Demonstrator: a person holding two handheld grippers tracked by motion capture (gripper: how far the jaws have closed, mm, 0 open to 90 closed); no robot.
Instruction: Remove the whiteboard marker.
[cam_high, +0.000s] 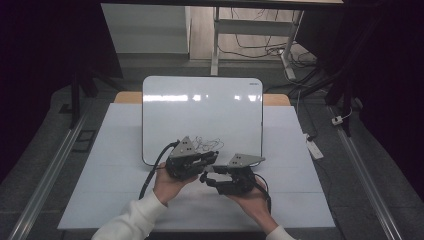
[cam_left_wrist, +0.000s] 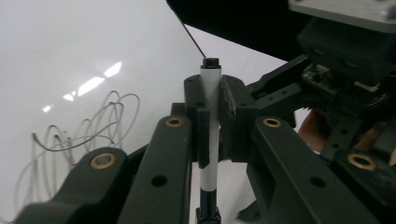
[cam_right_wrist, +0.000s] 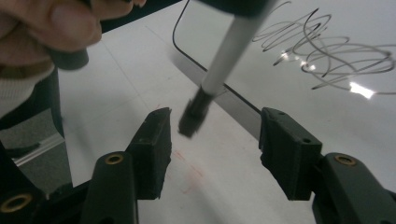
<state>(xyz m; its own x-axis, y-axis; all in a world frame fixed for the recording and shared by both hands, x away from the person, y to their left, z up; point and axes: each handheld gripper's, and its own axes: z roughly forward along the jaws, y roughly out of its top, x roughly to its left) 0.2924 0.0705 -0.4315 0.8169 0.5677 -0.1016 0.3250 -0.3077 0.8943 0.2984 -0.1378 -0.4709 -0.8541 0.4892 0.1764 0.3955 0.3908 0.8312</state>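
At the whiteboard's (cam_high: 202, 117) near edge, over the desk (cam_high: 120, 165), the left gripper (cam_high: 192, 160) clamps a marker (cam_left_wrist: 210, 126). The right gripper (cam_right_wrist: 212, 140) gapes around its dark end, probably to pull the cap, which calls for closing squarely.

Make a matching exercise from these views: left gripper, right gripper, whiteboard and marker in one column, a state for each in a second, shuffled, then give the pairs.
Things:
1. left gripper
2. right gripper
3. whiteboard
4. marker

States:
A. bears thin scribbled lines near its near edge
B. jaws apart, with nothing between them gripped
C. white barrel with a dark end, clamped between two jaws
D. jaws shut on a thin white barrel

Pairs: 1-D, 2-B, 3-A, 4-C
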